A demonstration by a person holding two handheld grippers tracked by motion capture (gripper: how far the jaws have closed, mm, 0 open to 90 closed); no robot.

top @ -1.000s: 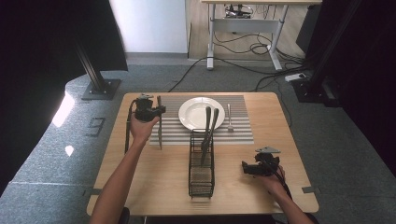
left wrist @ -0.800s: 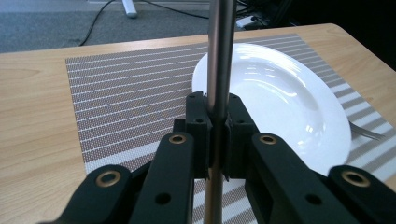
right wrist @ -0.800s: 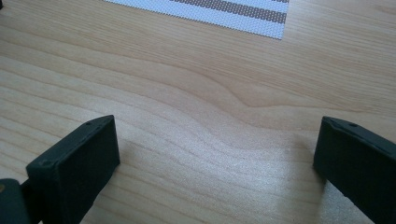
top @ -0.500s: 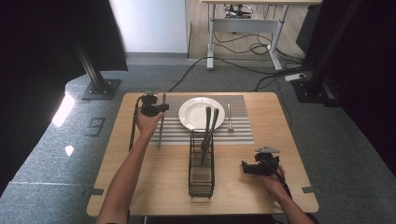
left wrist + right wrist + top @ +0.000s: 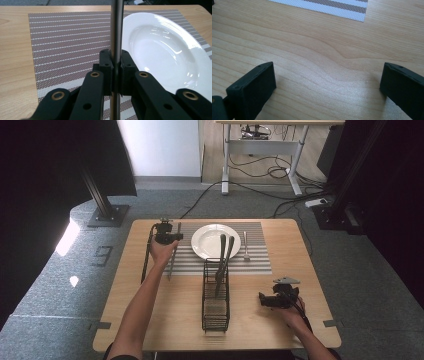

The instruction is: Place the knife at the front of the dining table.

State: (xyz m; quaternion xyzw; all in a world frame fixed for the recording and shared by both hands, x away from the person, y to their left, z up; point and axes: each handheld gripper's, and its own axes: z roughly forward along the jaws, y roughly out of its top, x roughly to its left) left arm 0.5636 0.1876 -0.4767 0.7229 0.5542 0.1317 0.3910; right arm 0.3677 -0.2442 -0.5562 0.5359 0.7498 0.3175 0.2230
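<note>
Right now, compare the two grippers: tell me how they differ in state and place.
The left gripper is shut on a slim metal utensil; the right gripper stands open with nothing between its jaws. The left gripper hangs over the striped placemat beside the white plate; the right gripper sits over bare wooden table, near the wire rack. Both have black jaws.

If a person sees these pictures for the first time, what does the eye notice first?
Probably the white plate on the striped placemat, at the far middle of the table. Next, the left claw shut on a thin metal utensil just left of the plate. A black wire rack holding two utensils stands nearer the person.
</note>
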